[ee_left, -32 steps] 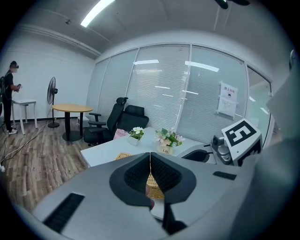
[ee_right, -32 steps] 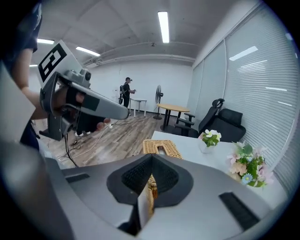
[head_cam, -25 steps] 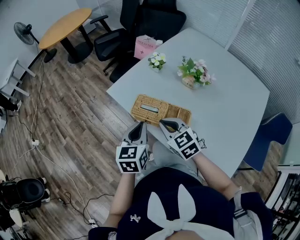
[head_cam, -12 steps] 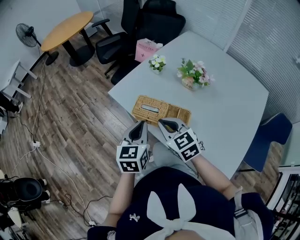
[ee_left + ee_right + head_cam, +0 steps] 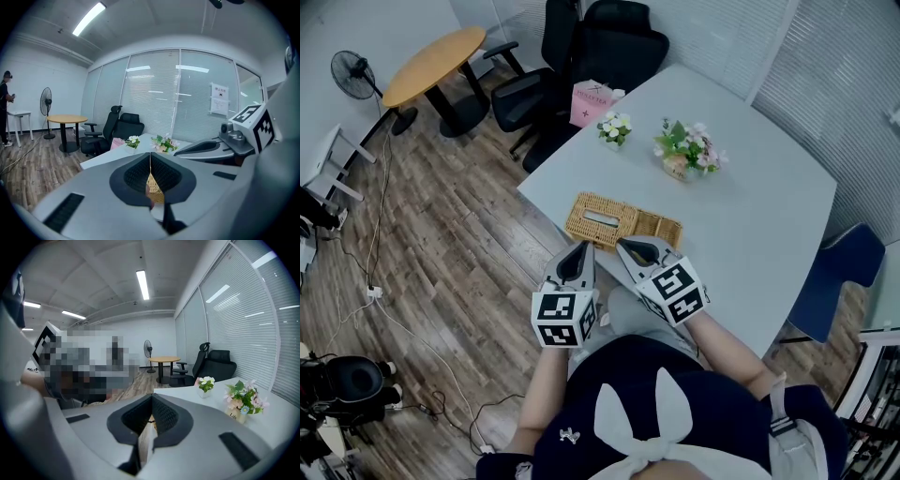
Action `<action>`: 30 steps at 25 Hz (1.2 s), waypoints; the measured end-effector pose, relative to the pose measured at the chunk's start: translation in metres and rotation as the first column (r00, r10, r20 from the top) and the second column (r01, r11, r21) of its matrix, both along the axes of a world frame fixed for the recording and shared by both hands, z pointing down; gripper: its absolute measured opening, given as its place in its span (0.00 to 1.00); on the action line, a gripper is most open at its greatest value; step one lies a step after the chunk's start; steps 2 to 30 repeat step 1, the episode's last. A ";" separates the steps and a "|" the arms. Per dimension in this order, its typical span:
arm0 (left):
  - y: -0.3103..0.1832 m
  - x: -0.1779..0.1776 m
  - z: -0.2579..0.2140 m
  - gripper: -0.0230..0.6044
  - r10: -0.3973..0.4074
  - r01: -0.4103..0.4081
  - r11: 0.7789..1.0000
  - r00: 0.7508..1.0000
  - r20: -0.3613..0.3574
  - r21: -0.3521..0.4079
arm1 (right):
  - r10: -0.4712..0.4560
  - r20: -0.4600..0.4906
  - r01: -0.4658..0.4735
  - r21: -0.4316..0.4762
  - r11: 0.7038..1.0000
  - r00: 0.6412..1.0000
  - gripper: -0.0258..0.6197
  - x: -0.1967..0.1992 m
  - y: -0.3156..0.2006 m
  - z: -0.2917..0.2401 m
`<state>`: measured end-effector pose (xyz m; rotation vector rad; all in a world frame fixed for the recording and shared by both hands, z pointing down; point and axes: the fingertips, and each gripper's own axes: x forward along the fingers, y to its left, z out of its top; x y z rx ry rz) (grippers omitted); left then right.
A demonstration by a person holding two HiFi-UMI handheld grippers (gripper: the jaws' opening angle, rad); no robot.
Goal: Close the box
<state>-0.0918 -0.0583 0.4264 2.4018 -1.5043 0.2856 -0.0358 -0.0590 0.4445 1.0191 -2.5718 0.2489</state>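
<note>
hardly anything has been moved since the earlier frame: the right gripper (image 5: 625, 246) has been dropped a tiny bit lower, and the left gripper (image 5: 578, 249) has been kept where it was. both are held side by side just in front of the woven box (image 5: 623, 223). whether the box is touched cannot be told. the left gripper's jaws are pressed together with nothing between them. the right gripper's jaws are pressed together too, and nothing is held there either.

the woven box is laid flat on the white table (image 5: 750, 216), near the edge closest to the person. a slot is seen in its top at the left end. how far the top is shut cannot be made out.

trouble could be caused by a push that is too hard or too low. the box looks light, so it might be slid across the table instead of being closed. then the pot of pink flowers (image 5: 687, 150) or the small pot of white flowers (image 5: 615, 126) further back could be knocked. if only one end is pressed, the top could be left crooked. a thin tip could also be caught in the weave, and the box could be dragged off the near edge.
</note>
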 end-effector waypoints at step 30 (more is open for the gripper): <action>0.000 0.000 0.000 0.07 0.001 -0.001 1.000 1.000 0.000 0.001 | 0.001 0.005 -0.001 -0.001 1.000 1.000 0.04 0.000 0.000 -0.001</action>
